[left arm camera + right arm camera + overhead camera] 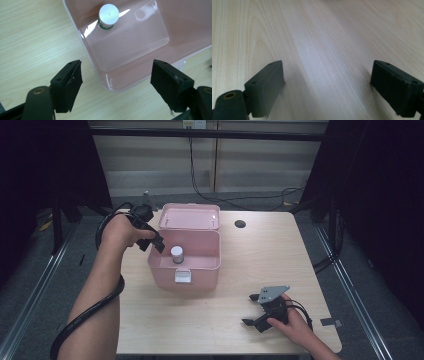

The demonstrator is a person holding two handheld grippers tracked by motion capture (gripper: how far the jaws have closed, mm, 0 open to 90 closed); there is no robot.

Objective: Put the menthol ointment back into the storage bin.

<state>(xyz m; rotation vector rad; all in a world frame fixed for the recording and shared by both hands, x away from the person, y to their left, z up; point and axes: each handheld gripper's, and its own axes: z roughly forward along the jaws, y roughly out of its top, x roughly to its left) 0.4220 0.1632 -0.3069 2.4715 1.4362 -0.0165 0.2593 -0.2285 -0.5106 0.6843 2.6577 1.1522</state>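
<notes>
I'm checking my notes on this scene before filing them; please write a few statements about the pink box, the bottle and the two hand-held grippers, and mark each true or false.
1. The pink box has its lid open. True.
2. A white-capped bottle lies on the table beside the box. False: it stands upright inside the box.
3. The left hand-held gripper grips the bottle. False: its jaws stand apart with nothing between them, at the box's left rim.
4. The right hand-held gripper is open, low over bare table, apart from the box. True.
5. The box sits at the table's right edge. False: it sits left of the middle, toward the far side.
</notes>
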